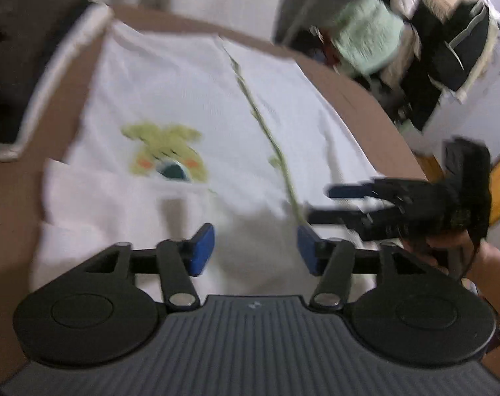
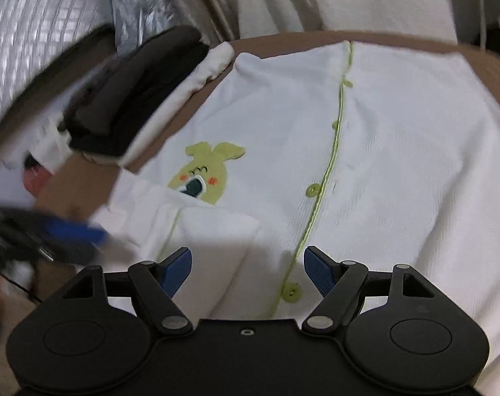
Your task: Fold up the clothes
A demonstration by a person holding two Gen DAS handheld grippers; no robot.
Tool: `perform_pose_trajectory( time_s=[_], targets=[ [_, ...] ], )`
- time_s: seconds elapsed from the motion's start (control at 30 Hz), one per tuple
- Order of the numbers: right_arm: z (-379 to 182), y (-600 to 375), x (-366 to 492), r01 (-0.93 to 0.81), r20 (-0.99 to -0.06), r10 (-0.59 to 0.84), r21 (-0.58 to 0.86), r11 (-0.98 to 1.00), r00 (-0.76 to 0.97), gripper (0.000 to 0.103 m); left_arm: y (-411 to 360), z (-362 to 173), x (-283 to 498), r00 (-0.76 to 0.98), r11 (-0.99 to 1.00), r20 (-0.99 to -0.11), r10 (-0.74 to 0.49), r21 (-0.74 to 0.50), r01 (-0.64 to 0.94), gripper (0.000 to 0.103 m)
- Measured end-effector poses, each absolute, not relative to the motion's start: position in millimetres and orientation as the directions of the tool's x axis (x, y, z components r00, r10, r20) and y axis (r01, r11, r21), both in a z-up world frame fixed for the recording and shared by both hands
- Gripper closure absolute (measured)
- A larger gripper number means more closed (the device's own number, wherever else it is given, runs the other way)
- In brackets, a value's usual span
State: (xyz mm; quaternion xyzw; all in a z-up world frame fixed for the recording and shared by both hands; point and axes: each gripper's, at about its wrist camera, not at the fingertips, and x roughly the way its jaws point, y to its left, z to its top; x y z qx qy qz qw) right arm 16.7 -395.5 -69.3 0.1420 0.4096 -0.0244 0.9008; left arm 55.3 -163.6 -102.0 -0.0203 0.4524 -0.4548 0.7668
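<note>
Presently, garment: white shirt (image 2: pixel 382 151) with green piping lies face-up across the brown worktop (image 1: pixel 15 204); one sleeve (image 2: pixel 197 231) folded over its front
Left gripper (image 1: pixel 256 249): jaws wide apart, holding nothing, above the near edge
Right gripper (image 2: pixel 247 272): jaws spread, nothing held
Risk: pinching one layer only could drag the shirt; folded sleeve may slip

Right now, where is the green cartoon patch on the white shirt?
In the right wrist view, the patch sits left of the green button placket, just above a folded-over flap.
</note>
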Motion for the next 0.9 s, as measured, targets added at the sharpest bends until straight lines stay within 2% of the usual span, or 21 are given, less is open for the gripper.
perform_pose_trajectory(
  time_s=[0.03,0.1,0.2,0.27,0.33,0.43,0.53,0.6,0.77,0.9],
  targets=[
    [-66.5,-387.4,18.0,0.132,-0.747,0.055,0.188,0.973,0.663,0.023,-157.6,-109.7,65.5,0.205,0.635,-0.692,-0.692,-0.45,0.628,0.036],
    [-61.2,-370.7,21.4,0.066,-0.746,0.033,0.102,0.993,0.665,0.023,-149.8,-136.9,91.6,0.255,0.775,-0.784,-0.566,-0.401,0.489,0.036],
    [-63.5,-340.7,32.6,-0.05,-0.751,0.089,0.075,0.996,0.654,0.023,-137.5,-176.2,122.3,0.271,0.892,-0.877,-0.396,-0.297,0.342,0.037],
    [-74.6,-318.3,42.1,-0.126,-0.768,0.133,0.069,0.99,0.627,0.023,-122.6,-186.6,133.8,0.237,0.889,-0.871,-0.431,-0.366,0.275,0.037],
    [-88.3,-293.4,47.9,-0.182,-0.779,0.077,-0.048,0.982,0.622,0.023,-114.7,-184.3,138.0,0.235,0.879,-0.854,-0.464,-0.413,0.238,0.036],
    [-107.4,-271.2,52.2,-0.293,-0.794,0.055,-0.157,0.943,0.605,0.024,-121.8,-180.7,135.9,0.244,0.888,-0.869,-0.431,-0.36,0.287,0.036],
    [-113.7,-264.6,57.3,-0.319,-0.809,0.015,-0.214,0.923,0.588,0.038,-130.6,-173.9,129.1,0.259,0.898,-0.882,-0.392,-0.306,0.317,0.036],
    [-107.7,-267.0,58.9,-0.287,-0.805,-0.002,-0.214,0.934,0.593,0.089,-126.0,-174.0,128.2,0.263,0.9,-0.882,-0.392,-0.308,0.31,0.036],
    [-59.9,-310.1,21.9,-0.06,-0.723,0.055,0.019,0.998,0.688,0.093,-119.7,-181.4,132.3,0.271,0.91,-0.881,-0.388,-0.32,0.265,0.036],
    [-58.9,-358.3,-24.9,0.159,-0.729,-0.043,0.091,0.983,0.683,0.093,-105.2,-190.2,138.3,0.284,0.932,-0.889,-0.359,-0.325,0.16,0.033]
  ],
)
